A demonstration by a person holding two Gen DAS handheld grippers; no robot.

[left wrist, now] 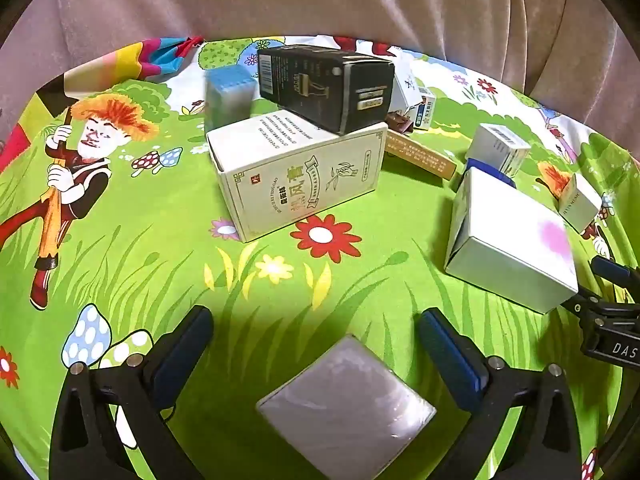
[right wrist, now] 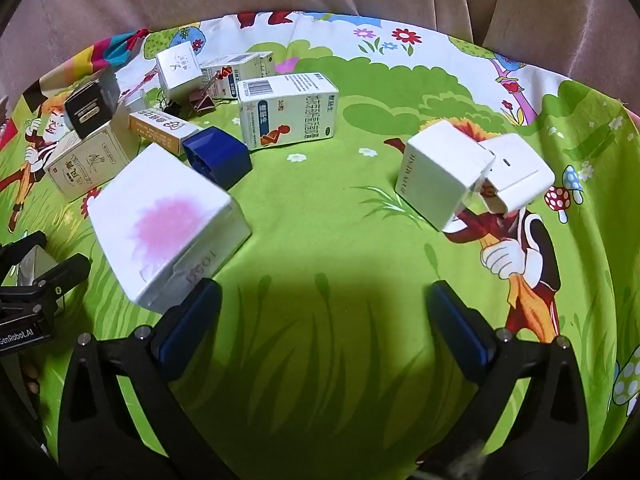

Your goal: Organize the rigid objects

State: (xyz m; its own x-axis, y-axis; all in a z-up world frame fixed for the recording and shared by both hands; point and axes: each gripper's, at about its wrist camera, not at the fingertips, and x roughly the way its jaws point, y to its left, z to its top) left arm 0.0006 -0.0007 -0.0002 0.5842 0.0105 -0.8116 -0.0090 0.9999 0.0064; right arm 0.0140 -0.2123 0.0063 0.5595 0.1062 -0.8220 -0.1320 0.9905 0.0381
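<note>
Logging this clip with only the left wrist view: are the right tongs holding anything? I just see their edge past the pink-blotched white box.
Observer: No. The right tongs stand open over the cloth, nothing between them.
Operator: Anything beyond the small white box at far right?
Observer: Yes, a second white box sits tilted, touching that small white box.
Operator: And the dark blue box?
Observer: The dark blue box lies with a hollow, ribbed end showing.
</note>
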